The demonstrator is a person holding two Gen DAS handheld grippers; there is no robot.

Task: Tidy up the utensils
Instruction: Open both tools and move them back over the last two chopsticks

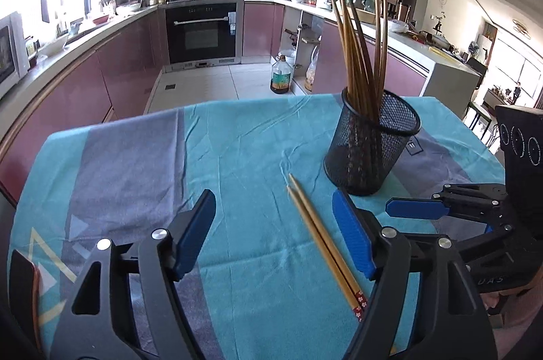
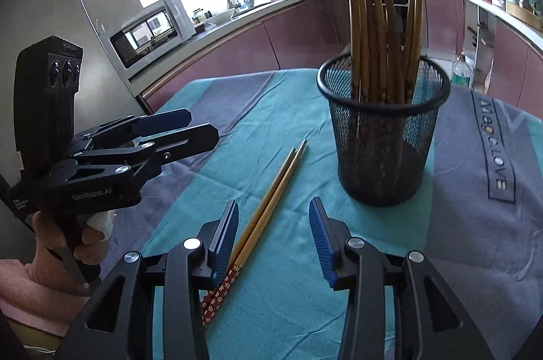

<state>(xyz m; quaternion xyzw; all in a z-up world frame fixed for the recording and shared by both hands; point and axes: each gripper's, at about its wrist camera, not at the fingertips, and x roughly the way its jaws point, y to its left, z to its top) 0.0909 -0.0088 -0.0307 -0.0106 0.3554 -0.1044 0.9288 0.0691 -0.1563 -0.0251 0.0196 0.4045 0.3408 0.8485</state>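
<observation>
A pair of wooden chopsticks (image 1: 322,244) with red flowered ends lies flat on the teal and grey tablecloth (image 1: 237,156). Just beyond them stands a black mesh cup (image 1: 370,142) holding several upright chopsticks. My left gripper (image 1: 275,237) is open above the cloth; the pair lies between its fingers, nearer the right one and untouched. In the right wrist view the same pair (image 2: 268,207) runs close by the left finger of my open right gripper (image 2: 273,237), with the mesh cup (image 2: 383,139) ahead to the right. A hand holds the left gripper (image 2: 202,125) at the left.
A dark phone-like object (image 1: 20,285) lies at the table's near-left edge. Beyond the table's far edge are the tiled floor, an oil bottle (image 1: 281,76), an oven (image 1: 202,34) and purple cabinets. A microwave (image 2: 149,30) sits on the counter.
</observation>
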